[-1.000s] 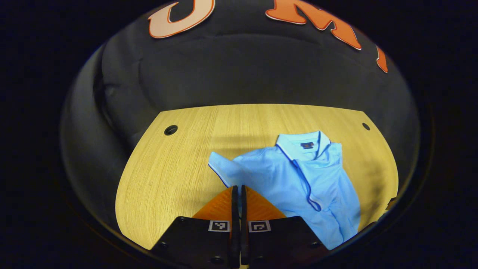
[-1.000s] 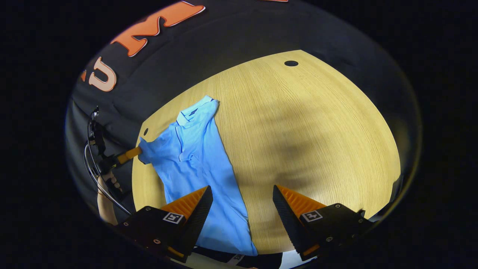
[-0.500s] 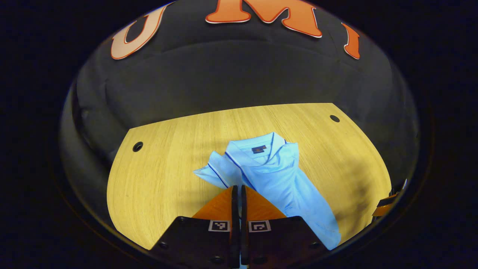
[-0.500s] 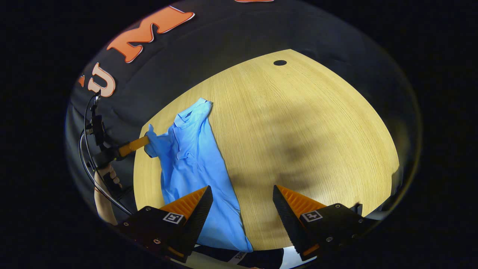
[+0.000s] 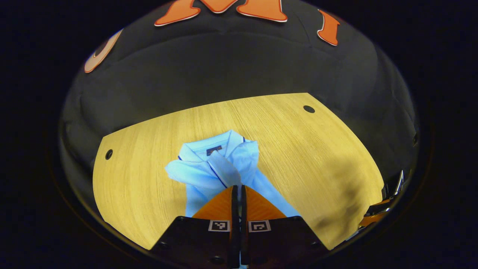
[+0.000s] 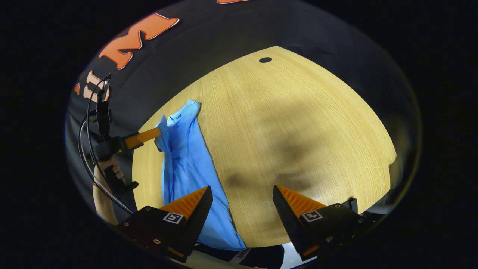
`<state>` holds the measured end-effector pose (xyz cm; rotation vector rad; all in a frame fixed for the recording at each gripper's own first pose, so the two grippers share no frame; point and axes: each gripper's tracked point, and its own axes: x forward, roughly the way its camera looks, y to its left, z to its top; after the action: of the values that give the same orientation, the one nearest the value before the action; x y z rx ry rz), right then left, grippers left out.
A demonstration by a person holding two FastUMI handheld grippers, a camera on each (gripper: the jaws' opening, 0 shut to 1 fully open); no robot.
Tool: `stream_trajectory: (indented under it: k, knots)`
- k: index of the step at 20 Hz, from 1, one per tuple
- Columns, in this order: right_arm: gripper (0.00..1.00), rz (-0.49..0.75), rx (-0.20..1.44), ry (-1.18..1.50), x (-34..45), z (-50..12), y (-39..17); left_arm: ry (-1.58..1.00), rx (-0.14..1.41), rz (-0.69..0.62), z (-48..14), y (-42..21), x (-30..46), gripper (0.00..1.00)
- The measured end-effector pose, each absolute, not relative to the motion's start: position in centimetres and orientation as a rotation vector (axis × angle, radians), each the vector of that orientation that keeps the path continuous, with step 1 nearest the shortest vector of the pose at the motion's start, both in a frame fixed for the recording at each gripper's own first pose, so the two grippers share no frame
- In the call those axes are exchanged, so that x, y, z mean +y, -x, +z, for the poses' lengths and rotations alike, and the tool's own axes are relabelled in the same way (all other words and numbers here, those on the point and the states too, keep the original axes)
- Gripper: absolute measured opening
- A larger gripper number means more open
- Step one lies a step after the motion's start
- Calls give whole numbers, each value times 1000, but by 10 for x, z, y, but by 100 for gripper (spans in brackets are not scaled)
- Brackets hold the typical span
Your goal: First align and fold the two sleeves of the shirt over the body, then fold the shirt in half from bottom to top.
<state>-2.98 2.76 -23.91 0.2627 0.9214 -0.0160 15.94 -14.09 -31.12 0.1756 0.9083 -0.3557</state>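
A light blue polo shirt lies on the wooden table, collar toward the booth wall. My left gripper is shut on the shirt's sleeve and holds it lifted over the body, the sleeve's dark-piped edge rising toward the fingers. In the right gripper view the shirt looks long and narrow, and the left gripper pinches its upper sleeve from the left, held by a hand. My right gripper hangs open above the table beside the shirt's hem, holding nothing.
The table has small round holes near its far corners. Bare wood spreads right of the shirt. The black booth wall stands behind the table. Part of the right gripper shows at the table's right edge.
My left gripper has carried the sleeve up and inward over the shirt's body, so the shirt looks narrower. The right gripper has stayed open and hardly moved.
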Motion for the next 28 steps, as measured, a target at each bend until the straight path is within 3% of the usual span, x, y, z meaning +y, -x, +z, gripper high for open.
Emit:
stream_trajectory:
  k: [6,10,11,15,28]
  knots:
    - [99,-43,941,-277,17,-247,40,-227,942,-360,-329,-158,-160,5]
    - [99,-38,950,-267,24,-246,37,-180,964,-389,-331,-150,-171,25]
    - [98,-33,953,-260,27,-246,36,-176,968,-396,-336,-148,-171,34]
    - [99,-3,971,-233,41,-254,37,-188,962,-354,-328,-135,-152,100]
    - [99,103,1114,21,111,-303,86,-42,1077,-198,-309,7,-5,99]
